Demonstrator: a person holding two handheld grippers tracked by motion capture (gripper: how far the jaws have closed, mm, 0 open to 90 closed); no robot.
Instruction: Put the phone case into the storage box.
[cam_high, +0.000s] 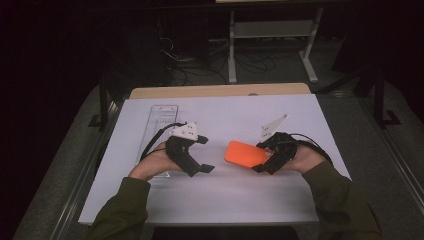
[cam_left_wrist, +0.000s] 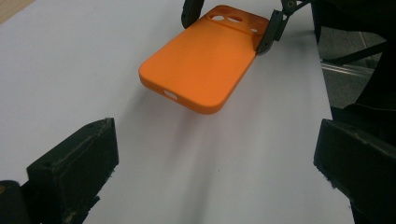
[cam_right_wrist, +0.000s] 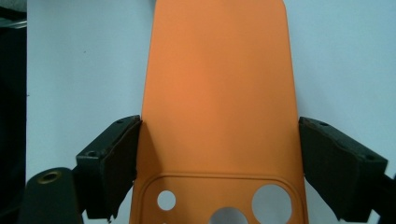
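Note:
An orange phone case (cam_high: 242, 154) hangs just above the white board, back side up, with its camera holes toward my right hand. My right gripper (cam_high: 262, 159) is shut on it, one pad pressed on each long edge near the camera end (cam_right_wrist: 219, 158). In the left gripper view the case (cam_left_wrist: 203, 70) casts a shadow on the board below it. The case's free end points at my left gripper (cam_high: 205, 154), which stands open with nothing between its fingers (cam_left_wrist: 74, 163), a short way off to the left.
A clear plastic tray (cam_high: 162, 120) lies on the white board (cam_high: 225, 200) behind my left hand. A wooden table edge (cam_high: 220, 91) shows beyond the board. Desk legs and cables stand on the dark floor farther back.

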